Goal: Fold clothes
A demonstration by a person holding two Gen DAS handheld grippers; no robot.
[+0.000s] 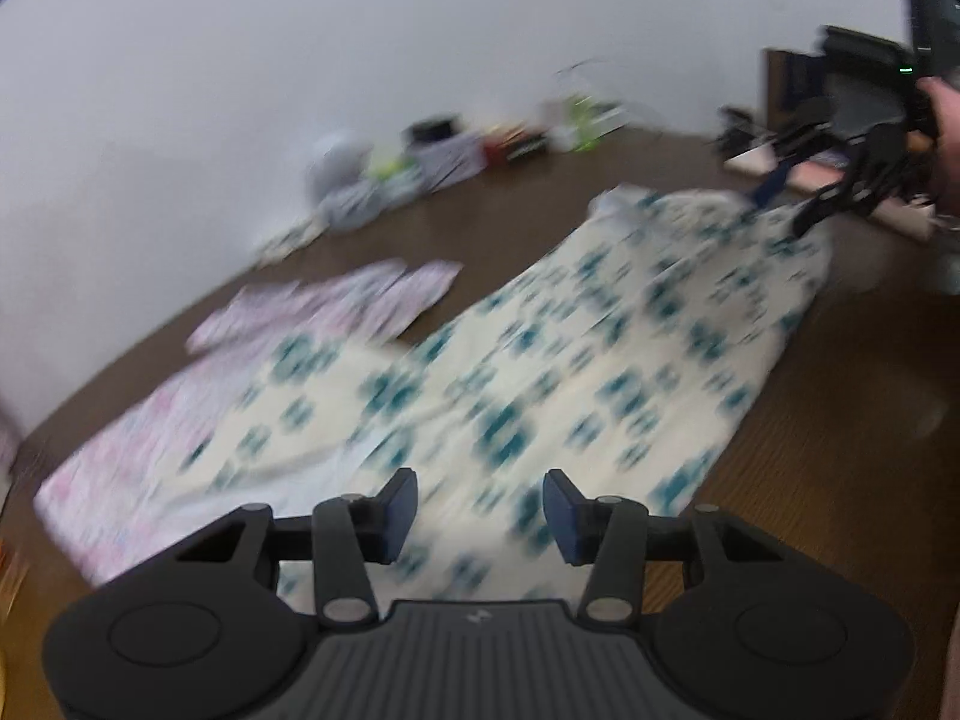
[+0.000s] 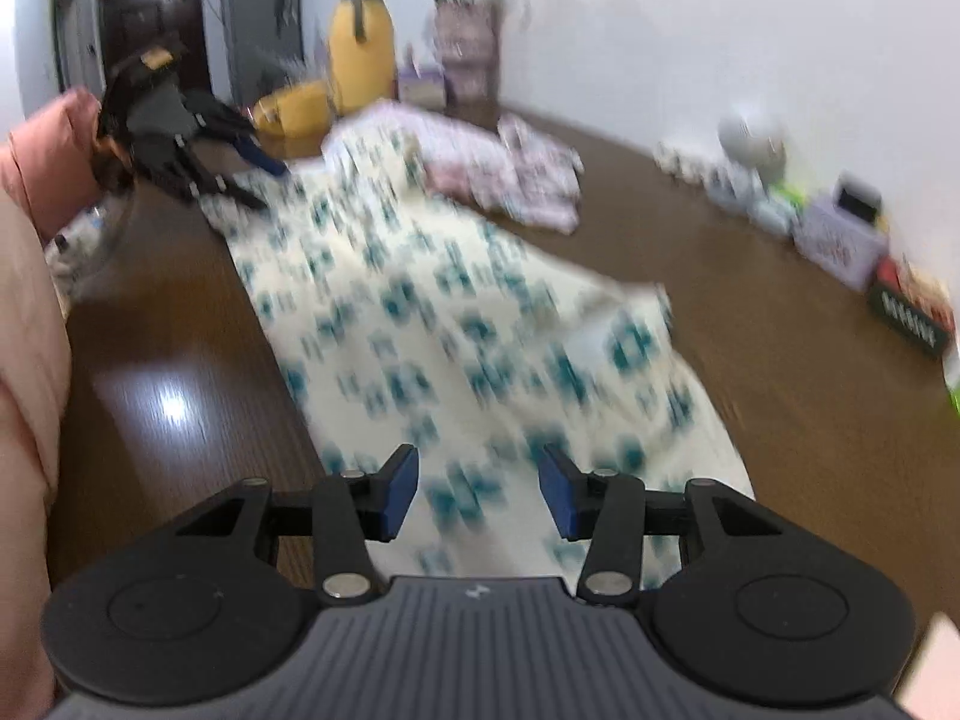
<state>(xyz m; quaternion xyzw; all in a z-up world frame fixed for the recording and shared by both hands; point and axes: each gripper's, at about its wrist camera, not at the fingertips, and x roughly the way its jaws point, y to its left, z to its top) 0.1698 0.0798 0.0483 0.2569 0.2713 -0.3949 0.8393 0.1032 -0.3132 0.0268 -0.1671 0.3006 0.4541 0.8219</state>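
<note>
A cream garment with a teal print (image 1: 540,360) lies spread along the brown wooden table (image 1: 840,420). My left gripper (image 1: 480,516) hovers over its near end, open, with nothing between its blue pads (image 1: 402,510). My right gripper (image 2: 477,492) is also open above the other end of the same garment (image 2: 432,330), its pads (image 2: 558,492) apart and bare. Each gripper shows in the other's view, above the cloth's far end: the right gripper (image 1: 780,198) held by a hand, the left gripper (image 2: 258,180) at upper left. Both views are motion-blurred.
A pink patterned garment (image 1: 150,438) lies partly under the cream one, with folded pink cloth (image 2: 516,174) beside it. Boxes and small clutter (image 2: 840,240) line the white wall. A yellow container (image 2: 360,54), a vase (image 2: 465,48) and a pink cushion (image 2: 30,300) stand around the table.
</note>
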